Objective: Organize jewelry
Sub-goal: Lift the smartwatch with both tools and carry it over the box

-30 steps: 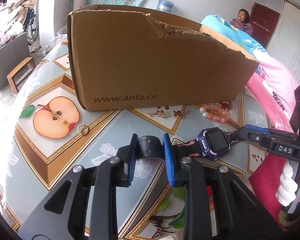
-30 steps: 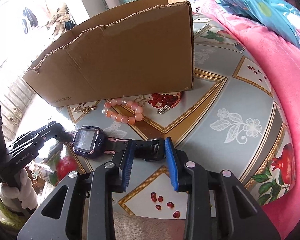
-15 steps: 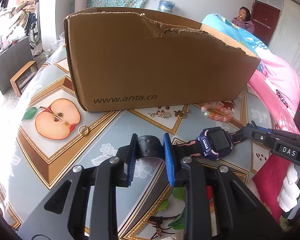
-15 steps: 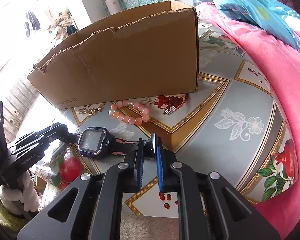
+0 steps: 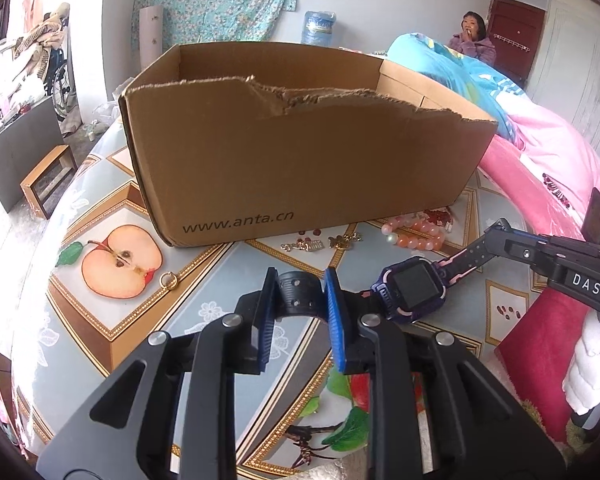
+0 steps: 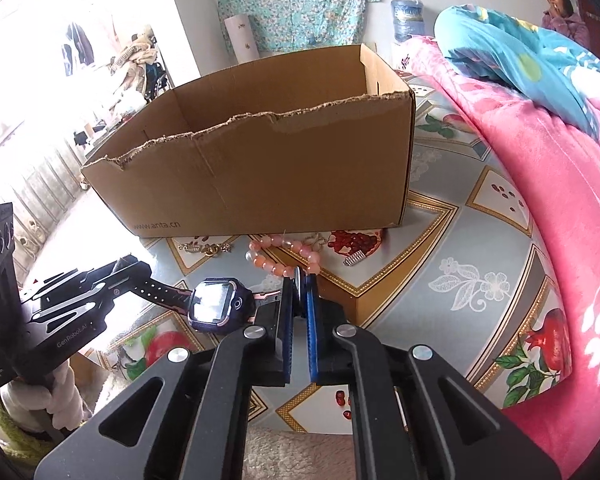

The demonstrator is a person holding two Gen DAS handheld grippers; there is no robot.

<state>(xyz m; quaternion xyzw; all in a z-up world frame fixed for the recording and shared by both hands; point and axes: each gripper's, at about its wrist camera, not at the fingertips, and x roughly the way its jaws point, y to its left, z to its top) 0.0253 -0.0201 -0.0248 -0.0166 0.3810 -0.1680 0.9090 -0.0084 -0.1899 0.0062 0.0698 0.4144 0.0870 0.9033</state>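
Note:
A purple and pink smartwatch hangs stretched between my two grippers, just above the patterned tablecloth. My left gripper has the black strap end between its blue pads, and its jaws are closing a little tighter on it. From the right, my right gripper pinches the pink strap end. In the right wrist view that gripper is shut on the thin strap, the watch sits to its left, and the left gripper holds the far end. Behind stands an open cardboard box.
A pink bead bracelet, gold charms and a small silver clip lie in front of the box. A gold ring lies near the apple print. A pink blanket is piled on the right. A person sits far back.
My right gripper's jaws closed from wide apart onto the pink strap and rose slightly. The box's inside now shows over its torn front wall. The left gripper kept its hold.

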